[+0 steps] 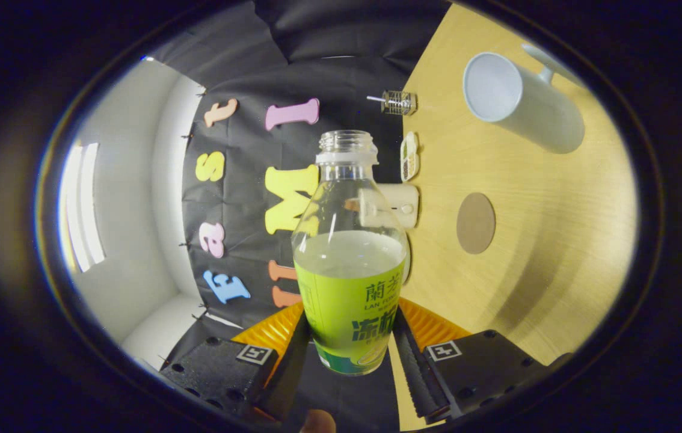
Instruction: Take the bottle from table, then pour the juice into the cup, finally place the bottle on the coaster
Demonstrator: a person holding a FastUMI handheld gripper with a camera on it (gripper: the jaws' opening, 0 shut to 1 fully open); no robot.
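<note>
Fingers pinch the bottle by its label; swing its open mouth above the cup, tipping slowly.

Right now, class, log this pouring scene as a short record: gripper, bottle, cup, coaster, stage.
gripper: both fingers pressed on the bottle's lower body
bottle: uncapped, partly full, held tilted
cup: white mug on the table, beyond the fingers, apart from the bottle
coaster: round, bare, between cup and gripper
stage: bottle lifted, placing not yet done
</note>
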